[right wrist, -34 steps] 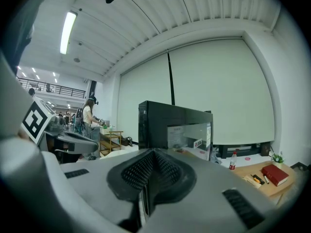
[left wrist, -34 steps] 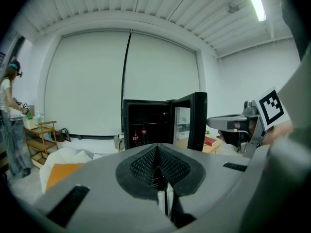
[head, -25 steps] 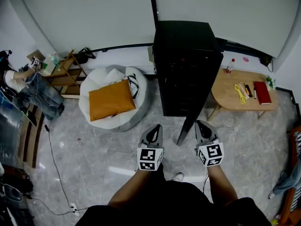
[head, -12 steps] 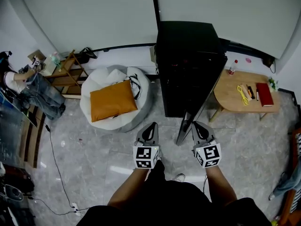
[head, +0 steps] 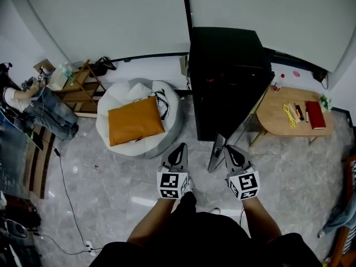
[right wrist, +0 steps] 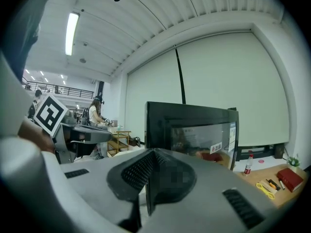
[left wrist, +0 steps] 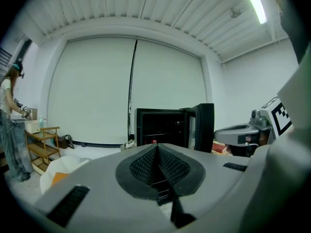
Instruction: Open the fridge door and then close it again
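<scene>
The black fridge (head: 225,77) stands against the wall with its glass door (head: 236,129) swung out toward me. My right gripper (head: 227,148) is shut, and its tips sit right beside the door's free edge; I cannot tell whether they touch it. In the right gripper view the door (right wrist: 199,130) fills the middle, its edge in line with the closed tips of the right gripper (right wrist: 148,154). My left gripper (head: 181,148) is shut on nothing, left of the door. From the left gripper (left wrist: 156,149) I look into the dark open fridge (left wrist: 158,127).
A white beanbag with an orange cushion (head: 136,120) lies left of the fridge. A wooden table (head: 278,118) with a red book and yellow scissors stands on its right. A wooden shelf (head: 78,88) and a person (head: 33,102) are at far left. A cable (head: 64,191) crosses the floor.
Both grippers have moved forward toward the fridge, and the right one has come closer to the door's free edge. Both stay shut.
</scene>
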A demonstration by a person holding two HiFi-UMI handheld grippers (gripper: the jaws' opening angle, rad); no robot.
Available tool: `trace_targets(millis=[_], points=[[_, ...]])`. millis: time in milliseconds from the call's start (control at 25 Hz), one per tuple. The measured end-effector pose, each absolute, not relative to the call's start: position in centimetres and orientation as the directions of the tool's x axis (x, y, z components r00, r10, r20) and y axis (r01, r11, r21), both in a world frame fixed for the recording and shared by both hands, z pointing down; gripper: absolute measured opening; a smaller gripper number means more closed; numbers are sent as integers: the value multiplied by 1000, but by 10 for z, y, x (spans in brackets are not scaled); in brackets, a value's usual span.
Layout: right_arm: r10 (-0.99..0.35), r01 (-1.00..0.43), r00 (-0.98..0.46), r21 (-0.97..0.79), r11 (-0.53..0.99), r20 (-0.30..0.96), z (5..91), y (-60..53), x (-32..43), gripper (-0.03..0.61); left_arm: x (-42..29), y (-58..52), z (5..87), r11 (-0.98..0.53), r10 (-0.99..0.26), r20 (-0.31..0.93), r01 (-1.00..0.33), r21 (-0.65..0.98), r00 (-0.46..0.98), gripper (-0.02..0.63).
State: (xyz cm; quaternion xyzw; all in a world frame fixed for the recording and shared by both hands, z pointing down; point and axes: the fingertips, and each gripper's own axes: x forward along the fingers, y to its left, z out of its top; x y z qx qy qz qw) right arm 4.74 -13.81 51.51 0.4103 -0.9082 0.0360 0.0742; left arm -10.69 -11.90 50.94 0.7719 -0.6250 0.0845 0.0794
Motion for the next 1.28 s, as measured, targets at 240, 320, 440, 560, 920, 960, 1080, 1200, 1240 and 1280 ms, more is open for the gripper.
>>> trace_targets(millis=[240,320,440,560,920,960,1080,1200,1240,1280], points=[[-738,-748,-653,5,663,167,514,-147,32,18,-118,-127,508,-213,-950,230,-977,10,210,23],[-734,-744,-658,3,668,167,514,-149,27,18,-122,-129,509,-210,-949,236,-978,11,207,23],[-728,-738,-666,3,675,163,511,-153,21,18,-125,-133,510,-210,-949,240,-978,9,206,23],[-728,-737,-666,4,675,162,511,-157,16,18,-125,-138,509,-222,-946,239,-975,11,218,23],[-740,-749,-653,11,663,161,511,-167,0,18,-134,-150,512,-251,-939,239,-968,15,247,23],[-743,-752,-650,10,659,160,511,-169,-2,18,-136,-152,512,-254,-939,238,-967,10,249,23],[-750,-758,-643,6,652,157,511,-174,-8,18,-143,-160,508,-260,-938,238,-965,3,254,23],[-754,-763,-638,10,647,154,510,-180,-13,18,-150,-166,506,-263,-937,240,-965,2,255,23],[-758,-766,-634,8,642,153,510,-183,-13,18,-151,-167,506,-263,-936,242,-965,5,256,23],[-764,-772,-627,5,635,149,509,-186,-12,18,-150,-169,507,-266,-934,245,-964,9,260,23]])
